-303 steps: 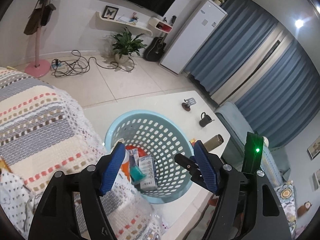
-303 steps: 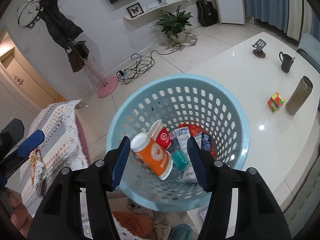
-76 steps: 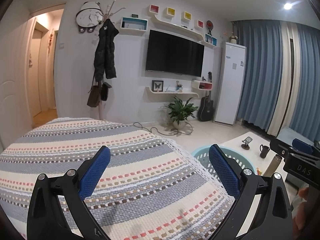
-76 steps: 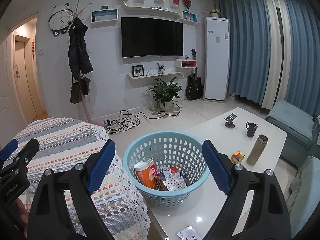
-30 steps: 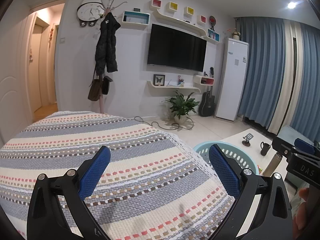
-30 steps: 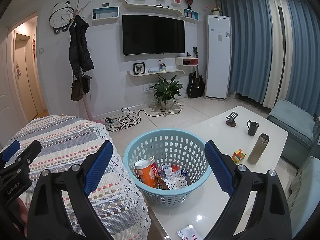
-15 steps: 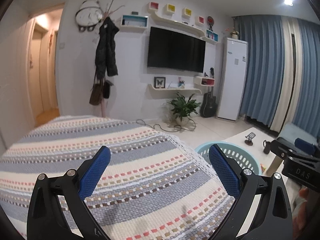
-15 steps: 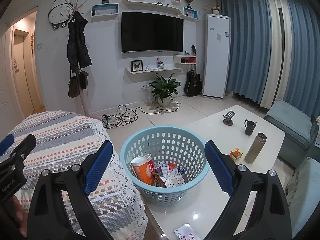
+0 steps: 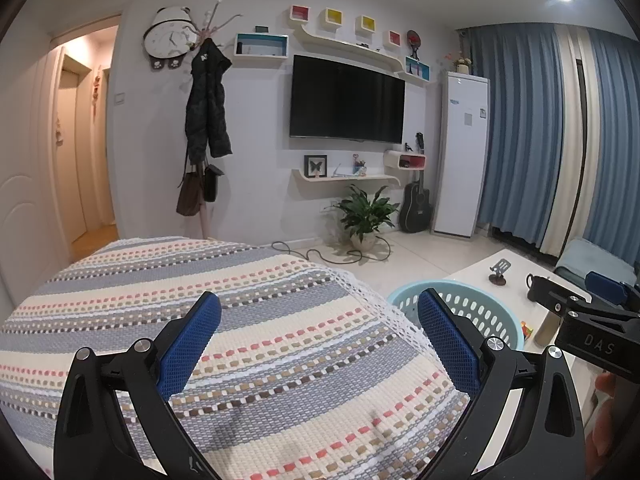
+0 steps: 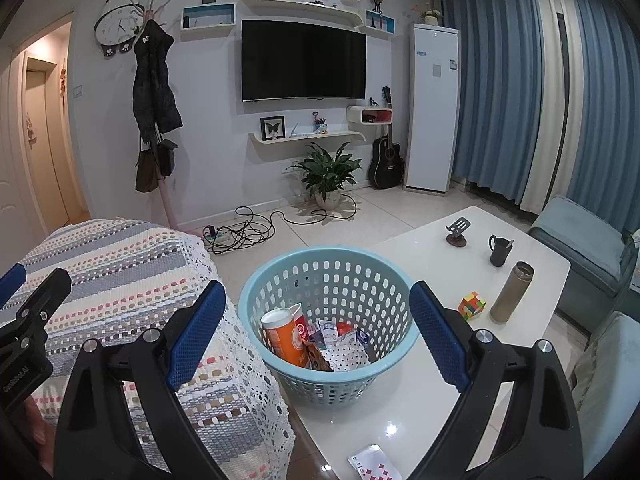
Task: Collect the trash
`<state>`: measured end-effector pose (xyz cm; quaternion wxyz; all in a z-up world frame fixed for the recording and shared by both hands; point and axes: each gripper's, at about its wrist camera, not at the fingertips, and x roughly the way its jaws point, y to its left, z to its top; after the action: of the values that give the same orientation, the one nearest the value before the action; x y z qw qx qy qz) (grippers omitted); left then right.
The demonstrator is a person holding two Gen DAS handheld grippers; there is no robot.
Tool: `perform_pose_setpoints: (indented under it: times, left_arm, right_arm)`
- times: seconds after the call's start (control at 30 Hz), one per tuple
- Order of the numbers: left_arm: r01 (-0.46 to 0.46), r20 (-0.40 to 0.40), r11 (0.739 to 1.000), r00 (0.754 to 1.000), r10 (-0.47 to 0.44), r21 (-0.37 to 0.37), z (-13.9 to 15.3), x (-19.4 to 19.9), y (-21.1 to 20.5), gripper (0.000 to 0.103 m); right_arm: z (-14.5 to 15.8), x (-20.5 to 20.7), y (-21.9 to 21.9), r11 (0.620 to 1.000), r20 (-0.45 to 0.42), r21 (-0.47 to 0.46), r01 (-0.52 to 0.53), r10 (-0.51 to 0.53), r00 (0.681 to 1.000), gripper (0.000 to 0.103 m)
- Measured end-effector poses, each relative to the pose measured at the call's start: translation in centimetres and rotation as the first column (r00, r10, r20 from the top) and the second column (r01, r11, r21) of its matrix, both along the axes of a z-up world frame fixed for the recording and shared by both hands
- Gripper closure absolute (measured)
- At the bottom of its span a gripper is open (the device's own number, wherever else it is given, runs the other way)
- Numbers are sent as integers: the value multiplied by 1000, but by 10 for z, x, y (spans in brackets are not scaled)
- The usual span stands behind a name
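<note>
A light blue perforated basket [image 10: 280,276] stands on the white table [image 10: 424,252]; its rim also shows in the left wrist view [image 9: 472,292]. Inside lie an orange cup [image 10: 284,336], cartons and wrappers [image 10: 340,344]. My right gripper [image 10: 316,328] is open and empty, held back from and above the basket. My left gripper [image 9: 318,338] is open and empty over the striped knitted throw [image 9: 260,320], left of the basket. Each gripper's body shows at the edge of the other's view.
On the table stand a brown flask [image 10: 512,296], a colour cube [image 10: 472,306], a black mug [image 10: 500,250], a phone stand [image 10: 458,232] and a red-patterned packet [image 10: 372,462] at the near edge. Cables [image 10: 244,232] and a potted plant [image 10: 328,176] are on the floor. Grey sofa [image 10: 580,248] at right.
Both grippers have stayed open and empty and drifted only slightly. Ten seconds ago they were close over the basket; now they are pulled back and level.
</note>
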<state>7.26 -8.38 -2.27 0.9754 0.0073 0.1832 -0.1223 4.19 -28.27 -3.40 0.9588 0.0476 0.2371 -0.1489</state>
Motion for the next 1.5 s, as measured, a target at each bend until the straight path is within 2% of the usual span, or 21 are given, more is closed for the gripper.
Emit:
perform_pose_setpoints:
  times: [0.37,0.6,1.5]
  left_arm:
    - [9,-7,1000,1000,-9,6,0,0,-3,8]
    - [-26,16,999,1000,26,28,0,-3,-6,8]
    - [-17,16,999,1000,16,35,3,-4,-9,8]
  right_arm:
    - [0,-1,1,1000,0,-8,-1,1,1000,14]
    - [-1,0,3,1000,0,-11,-7,7,1000,14]
    - [-3,0,3,1000,-6,-13,-18,18,1000,14]
